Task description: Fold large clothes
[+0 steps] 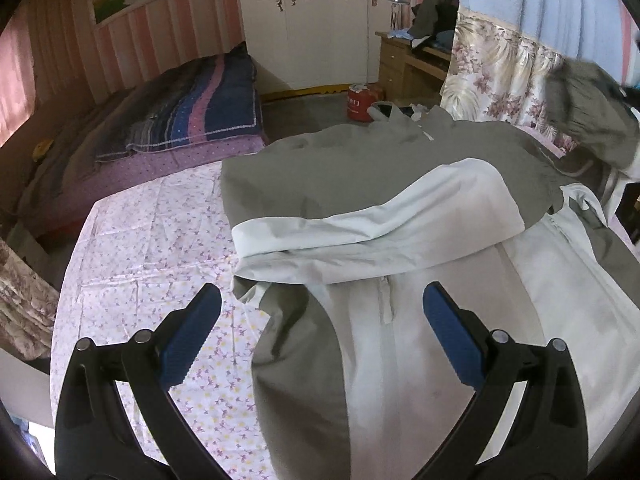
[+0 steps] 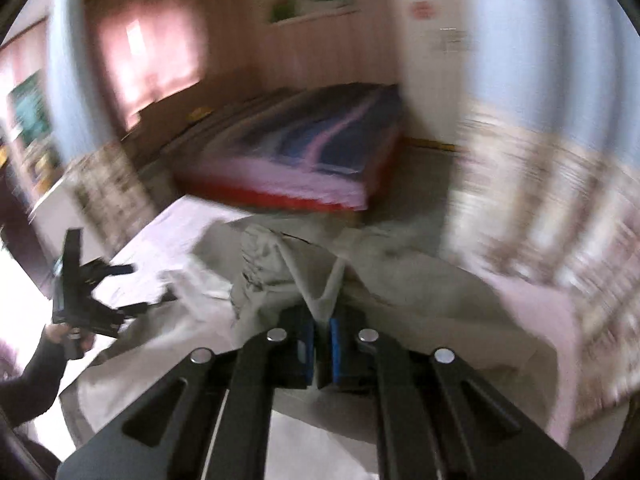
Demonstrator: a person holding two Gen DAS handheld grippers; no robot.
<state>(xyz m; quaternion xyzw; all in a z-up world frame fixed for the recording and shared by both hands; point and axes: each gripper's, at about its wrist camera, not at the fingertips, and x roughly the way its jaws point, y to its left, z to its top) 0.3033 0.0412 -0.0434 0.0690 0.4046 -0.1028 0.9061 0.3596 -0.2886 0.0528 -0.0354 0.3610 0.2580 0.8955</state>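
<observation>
**Jacket on floral sheet: right tongs gripping, left tongs idle**

Grey-and-white jacket (image 1: pixel 400 208) lies spread on the floral sheet (image 1: pixel 152 240), one sleeve (image 1: pixel 360 220) folded across its chest; left gripper (image 1: pixel 322 312) hangs above the jacket's lower edge, jaws wide apart, holding nothing; right gripper (image 2: pixel 321 334) is clamped on a raised fold of jacket fabric (image 2: pixel 316 280); right view blurred.

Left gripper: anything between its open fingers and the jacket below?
Nothing visible. The left gripper hangs open right above the jacket, over its zipper, with only air between. The right gripper is already shut on a fold of the fabric.
</observation>
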